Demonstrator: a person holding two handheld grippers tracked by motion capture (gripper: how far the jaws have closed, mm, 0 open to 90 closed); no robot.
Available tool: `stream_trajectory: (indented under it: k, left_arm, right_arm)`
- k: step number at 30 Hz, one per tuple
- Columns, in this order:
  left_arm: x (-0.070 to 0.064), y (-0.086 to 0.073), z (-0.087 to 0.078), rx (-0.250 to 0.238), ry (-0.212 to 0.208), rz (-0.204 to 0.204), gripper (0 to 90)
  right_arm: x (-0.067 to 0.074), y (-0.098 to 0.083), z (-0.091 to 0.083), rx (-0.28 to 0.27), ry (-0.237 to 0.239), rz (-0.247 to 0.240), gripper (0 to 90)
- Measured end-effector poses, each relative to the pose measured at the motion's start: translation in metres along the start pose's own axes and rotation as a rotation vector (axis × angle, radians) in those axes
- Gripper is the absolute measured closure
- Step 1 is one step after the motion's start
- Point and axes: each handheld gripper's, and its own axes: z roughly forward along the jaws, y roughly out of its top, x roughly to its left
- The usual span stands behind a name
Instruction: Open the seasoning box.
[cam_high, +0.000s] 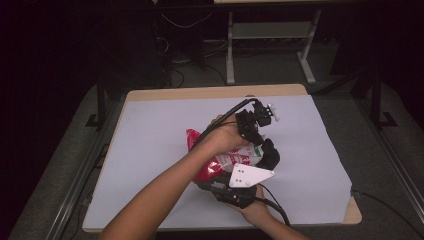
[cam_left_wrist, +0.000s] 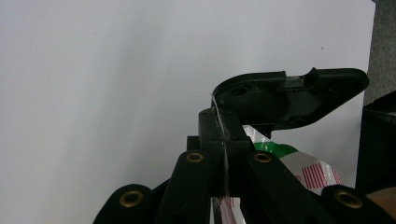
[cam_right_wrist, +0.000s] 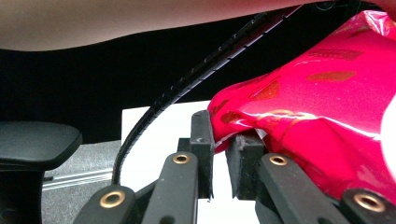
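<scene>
Both claws pinched the red bag (cam_high: 222, 160) mid-table: left gripper (cam_high: 255, 131) clamped tight on its far edge, right gripper (cam_right_wrist: 219, 158) nipping its near edge, bag stretched between them.

The right gripper (cam_right_wrist: 220, 144) has its two black jaws pinched together on an edge of a glossy red bag (cam_right_wrist: 322, 112), whose crinkled foil bulges up and to the right. A black ribbed cable (cam_right_wrist: 196, 79) arcs from the upper right down to the lower left, crossing beneath a bare forearm (cam_right_wrist: 116, 21). Beyond the jaws lies the white surface (cam_right_wrist: 154, 135), its far edge meeting darkness. A black chair seat (cam_right_wrist: 37, 137) sits at the left.
</scene>
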Motion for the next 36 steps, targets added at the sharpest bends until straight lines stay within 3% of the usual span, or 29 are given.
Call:
stream_trajectory:
  k: [8,36]
  left_arm:
    - [0.0027,-0.0007,-0.0019,-0.008,0.015,-0.021,90.0]
    - [-0.0025,0.0035,-0.0017,-0.004,0.013,-0.012,90.0]
  right_arm:
    - [-0.0012,0.0001,-0.0016,-0.007,0.003,0.007,81.3]
    - [-0.0045,0.0027,-0.0085,-0.052,-0.029,-0.005,81.3]
